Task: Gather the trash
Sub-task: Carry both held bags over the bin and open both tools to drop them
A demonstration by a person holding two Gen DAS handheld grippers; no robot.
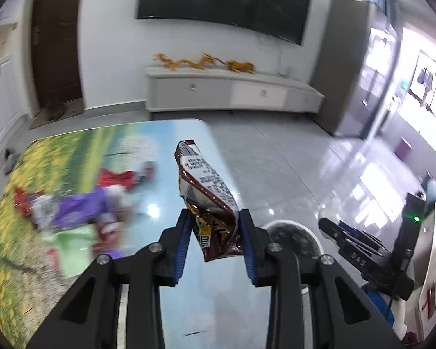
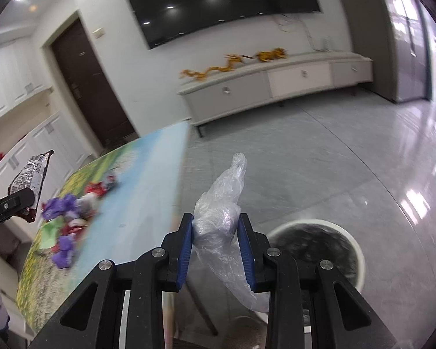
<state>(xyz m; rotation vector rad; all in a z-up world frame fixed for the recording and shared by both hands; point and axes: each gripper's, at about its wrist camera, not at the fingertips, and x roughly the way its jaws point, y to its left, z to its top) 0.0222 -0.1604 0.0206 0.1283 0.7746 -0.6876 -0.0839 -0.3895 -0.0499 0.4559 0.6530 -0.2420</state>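
My left gripper [image 1: 215,218] is shut on a dark red and silver snack wrapper [image 1: 206,192] and holds it above the table's right edge. The wrapper also shows at the left of the right wrist view [image 2: 32,174]. My right gripper [image 2: 215,221] is shut on a crumpled clear plastic bag [image 2: 221,212], held beyond the table edge over the floor. A round white-rimmed trash bin [image 2: 360,258] with a dark liner stands on the floor just right of it; the bin also shows in the left wrist view [image 1: 290,232]. The right gripper shows at the right of the left wrist view [image 1: 351,247].
A pile of purple, red and green wrappers [image 1: 81,209] lies on the table [image 1: 165,139] with the landscape print; the pile also shows in the right wrist view [image 2: 69,221]. A white low cabinet [image 1: 232,90] and a wall TV stand beyond a glossy tiled floor [image 2: 334,168].
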